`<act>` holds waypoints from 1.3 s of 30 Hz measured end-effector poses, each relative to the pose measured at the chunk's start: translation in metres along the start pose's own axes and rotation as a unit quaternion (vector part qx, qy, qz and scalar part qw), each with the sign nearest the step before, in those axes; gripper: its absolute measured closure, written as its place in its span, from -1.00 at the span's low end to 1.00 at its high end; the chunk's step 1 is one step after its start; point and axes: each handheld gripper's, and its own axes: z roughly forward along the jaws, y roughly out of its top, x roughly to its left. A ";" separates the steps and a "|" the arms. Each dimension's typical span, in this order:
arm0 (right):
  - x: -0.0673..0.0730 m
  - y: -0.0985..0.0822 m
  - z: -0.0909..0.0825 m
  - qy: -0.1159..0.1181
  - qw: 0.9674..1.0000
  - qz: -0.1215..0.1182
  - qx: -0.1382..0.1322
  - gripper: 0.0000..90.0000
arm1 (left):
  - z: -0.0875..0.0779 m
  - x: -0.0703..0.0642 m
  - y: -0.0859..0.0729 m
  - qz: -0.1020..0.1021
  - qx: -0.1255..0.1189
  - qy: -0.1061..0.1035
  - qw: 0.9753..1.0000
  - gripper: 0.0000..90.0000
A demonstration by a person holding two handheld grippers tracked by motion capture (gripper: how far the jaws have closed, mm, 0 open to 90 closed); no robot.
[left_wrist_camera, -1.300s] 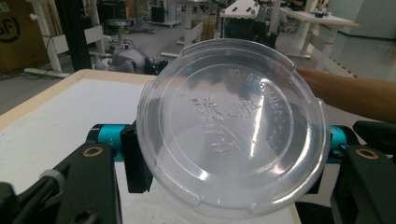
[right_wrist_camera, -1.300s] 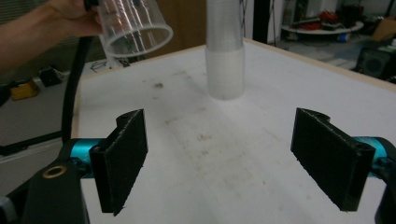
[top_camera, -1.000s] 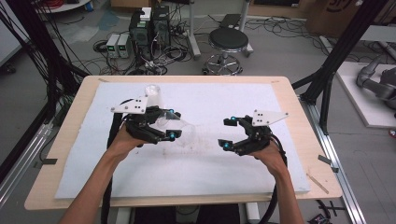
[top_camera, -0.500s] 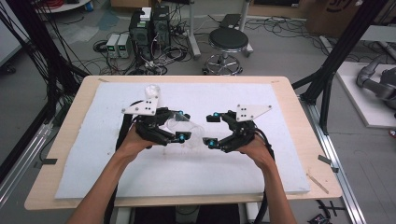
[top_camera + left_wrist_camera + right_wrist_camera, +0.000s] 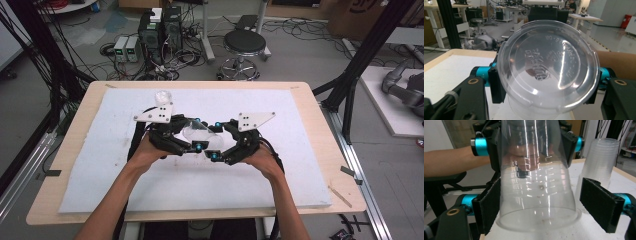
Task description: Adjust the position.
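- Hands have drawn together over mid-table since a second ago; the right gripper [image 5: 218,141] now brackets the clear cup [image 5: 199,135].
- Left gripper [image 5: 196,134] clamps the cup's base end.
- Right jaws stand wide around the rim, one pad apart: handover likely next.
- Stack of cups [image 5: 599,162] waits behind.

I see a clear plastic cup [image 5: 199,135] lying on its side above the white mat, held between the two grippers. Its closed base [image 5: 548,66], round and embossed with moulded lettering, faces the left gripper's [image 5: 196,134] camera, and that gripper's pads clamp the wall just behind it. The flared open rim [image 5: 537,220] points toward my right gripper [image 5: 541,205], whose jaws stand either side of the rim: the left pad right against the wall, the right pad clearly apart.
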 end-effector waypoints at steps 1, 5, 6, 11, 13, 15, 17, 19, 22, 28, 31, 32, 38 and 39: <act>0.000 0.000 0.001 0.001 1.000 0.000 0.001 -0.58 | 0.000 0.000 0.000 0.001 0.001 0.000 1.000 -0.19; 0.001 0.000 0.003 0.000 1.000 -0.006 0.003 -0.58 | 0.001 0.000 0.000 0.000 0.001 -0.002 1.000 -0.19; 0.001 0.000 0.004 0.001 1.000 -0.006 0.002 -0.58 | 0.001 0.000 0.000 0.000 0.001 -0.002 1.000 -0.19; 0.003 0.001 0.004 0.003 1.000 -0.015 0.005 -0.42 | 0.001 0.000 0.000 0.002 0.002 -0.001 1.000 -0.16; 0.004 0.002 0.004 0.004 1.000 -0.026 0.005 -0.34 | 0.001 0.000 0.000 0.002 0.003 -0.002 1.000 -0.14; 0.005 0.002 0.004 0.002 0.999 -0.032 0.005 -0.31 | 0.000 0.000 0.000 0.005 0.004 -0.002 1.000 -0.14; 0.005 0.002 0.004 0.002 0.999 -0.034 0.006 -0.27 | 0.000 0.000 0.000 0.006 0.006 -0.001 1.000 -0.14; 0.006 0.002 0.004 0.001 0.999 -0.036 0.009 -0.25 | 0.000 0.000 0.000 0.005 0.005 -0.002 1.000 -0.14; 0.006 0.002 0.004 0.005 0.999 -0.037 0.011 -0.24 | 0.000 -0.001 0.000 0.005 0.006 -0.004 1.000 -0.22; 0.006 0.002 0.004 0.003 0.999 -0.034 0.021 -0.23 | -0.002 -0.002 0.000 0.001 0.008 0.016 1.000 -0.75; 0.006 0.001 0.004 0.002 0.999 -0.033 0.026 -0.23 | -0.003 -0.002 0.001 0.002 0.014 0.017 1.000 -0.75; 0.005 0.001 0.004 0.000 0.999 -0.035 0.028 -0.23 | -0.004 -0.002 0.001 0.002 0.014 0.017 1.000 -0.75; 0.006 0.002 0.004 -0.008 0.998 -0.038 0.047 -0.23 | -0.008 -0.004 0.002 0.008 0.042 0.025 0.999 -0.75; 0.006 0.002 0.004 -0.010 0.998 -0.040 0.052 -0.23 | -0.009 -0.004 0.003 0.012 0.057 0.029 0.998 -0.75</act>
